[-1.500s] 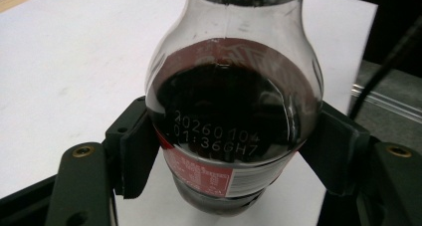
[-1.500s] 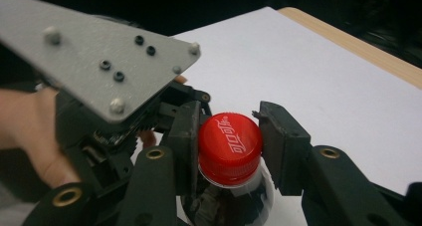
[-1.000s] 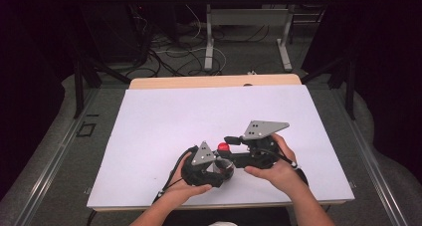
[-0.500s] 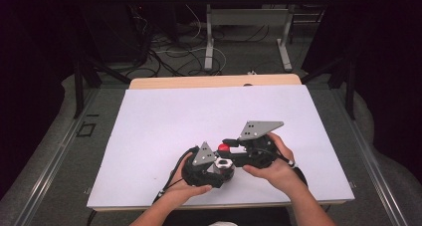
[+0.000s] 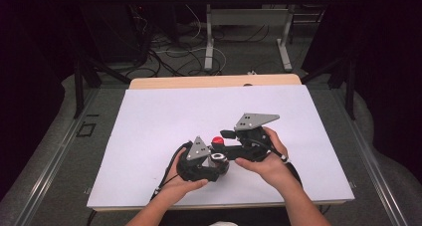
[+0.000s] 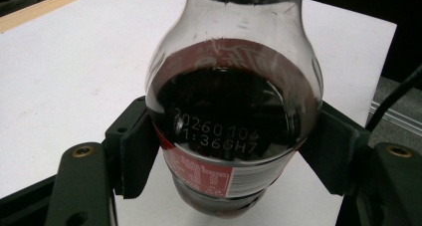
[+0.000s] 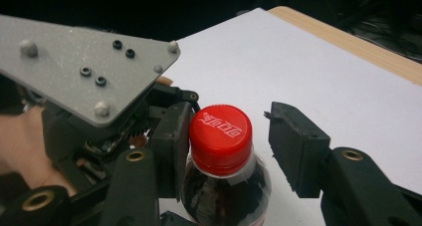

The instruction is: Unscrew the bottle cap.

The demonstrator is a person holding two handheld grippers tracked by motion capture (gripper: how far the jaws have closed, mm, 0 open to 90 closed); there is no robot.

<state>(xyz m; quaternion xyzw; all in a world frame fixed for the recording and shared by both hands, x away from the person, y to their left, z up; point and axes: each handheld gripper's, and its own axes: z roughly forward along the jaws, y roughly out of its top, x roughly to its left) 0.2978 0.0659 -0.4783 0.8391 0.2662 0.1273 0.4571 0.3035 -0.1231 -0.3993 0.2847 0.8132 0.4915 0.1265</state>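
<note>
A small cola bottle [image 6: 234,121] with dark drink, a red label and a red cap [image 7: 220,131] stands near the front of the white table [image 5: 164,116]. My left gripper [image 6: 231,156] is shut on the bottle's body, one pad on each side. In the high view the left gripper [image 5: 211,161] sits just below the red cap [image 5: 217,140]. My right gripper [image 7: 234,146] is open around the cap: its left jaw is close against the cap, its right jaw stands clear of it. From above, the right gripper [image 5: 226,136] reaches in from the right.
A person's hands [image 5: 268,166] hold both grippers near the table's front edge [image 5: 219,205]. A wooden strip [image 5: 214,81] runs along the far edge. Beyond it are desk legs and cables on the floor [image 5: 199,52].
The right gripper has moved slightly left, bringing its jaws around the red cap. The left gripper keeps its hold on the bottle in about the same place.
</note>
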